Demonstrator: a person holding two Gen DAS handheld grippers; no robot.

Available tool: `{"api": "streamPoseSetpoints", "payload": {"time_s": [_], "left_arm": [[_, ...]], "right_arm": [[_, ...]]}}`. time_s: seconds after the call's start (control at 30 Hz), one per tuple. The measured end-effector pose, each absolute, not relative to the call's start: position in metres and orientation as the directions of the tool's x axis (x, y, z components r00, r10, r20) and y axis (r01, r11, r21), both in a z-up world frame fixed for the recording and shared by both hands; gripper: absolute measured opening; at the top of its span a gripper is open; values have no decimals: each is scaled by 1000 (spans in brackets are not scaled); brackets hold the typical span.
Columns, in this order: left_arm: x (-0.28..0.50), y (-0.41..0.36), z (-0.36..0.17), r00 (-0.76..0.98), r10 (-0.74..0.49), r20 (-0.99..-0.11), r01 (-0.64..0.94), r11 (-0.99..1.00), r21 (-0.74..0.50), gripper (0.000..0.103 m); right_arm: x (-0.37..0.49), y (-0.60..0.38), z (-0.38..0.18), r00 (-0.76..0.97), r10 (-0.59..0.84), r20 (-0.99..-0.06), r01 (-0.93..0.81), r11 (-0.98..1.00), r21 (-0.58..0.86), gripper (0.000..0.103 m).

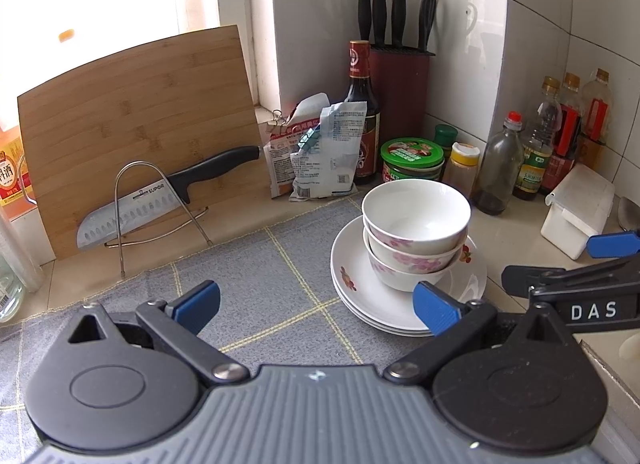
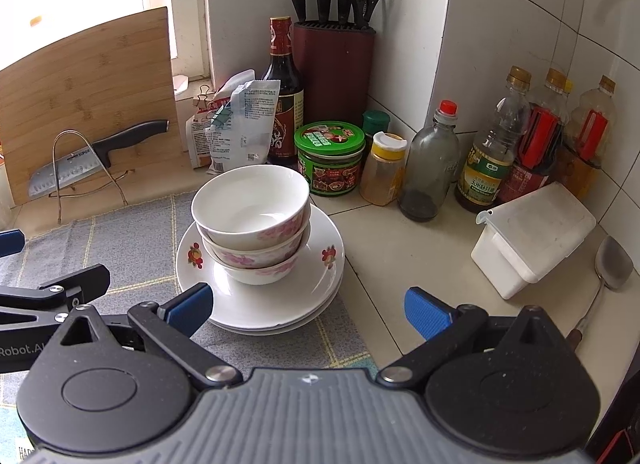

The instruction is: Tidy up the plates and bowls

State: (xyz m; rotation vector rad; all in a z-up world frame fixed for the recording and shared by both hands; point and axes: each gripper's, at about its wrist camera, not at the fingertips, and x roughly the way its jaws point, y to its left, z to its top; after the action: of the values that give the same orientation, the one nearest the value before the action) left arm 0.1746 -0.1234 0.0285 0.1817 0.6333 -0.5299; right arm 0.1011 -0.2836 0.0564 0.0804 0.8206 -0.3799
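Three floral bowls (image 2: 252,224) sit nested inside one another on a stack of plates (image 2: 260,300), and that stack rests at the right edge of the grey checked cloth (image 1: 256,284) on the desk (image 2: 400,256). The pile looks gathered already, though the top bowl leans a little off centre. My left claw (image 1: 316,304) is spread wide and empty, low over the cloth with its right pad just beside the plates' near rim. My right claw (image 2: 308,308) is equally wide and holds nothing, its left pad close to the plates' front edge. If the step is to shift or square the pile, I judge it best to take the plates from both sides, low at the rim, and to lift level, since the bowls could slide. Jars and bottles (image 2: 484,152) crowd behind, and a white lidded box (image 2: 532,240) stands to the right, so any move should stay short and away from them
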Motion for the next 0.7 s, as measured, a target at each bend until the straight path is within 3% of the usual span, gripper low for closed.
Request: {"api": "streamPoseSetpoints", "payload": {"time_s": [0.7], "left_arm": [[176, -131, 26, 672, -417, -612, 526, 850, -2, 102]], "right_arm": [[104, -289, 55, 605, -310, -734, 373, 924, -83, 103]]}}
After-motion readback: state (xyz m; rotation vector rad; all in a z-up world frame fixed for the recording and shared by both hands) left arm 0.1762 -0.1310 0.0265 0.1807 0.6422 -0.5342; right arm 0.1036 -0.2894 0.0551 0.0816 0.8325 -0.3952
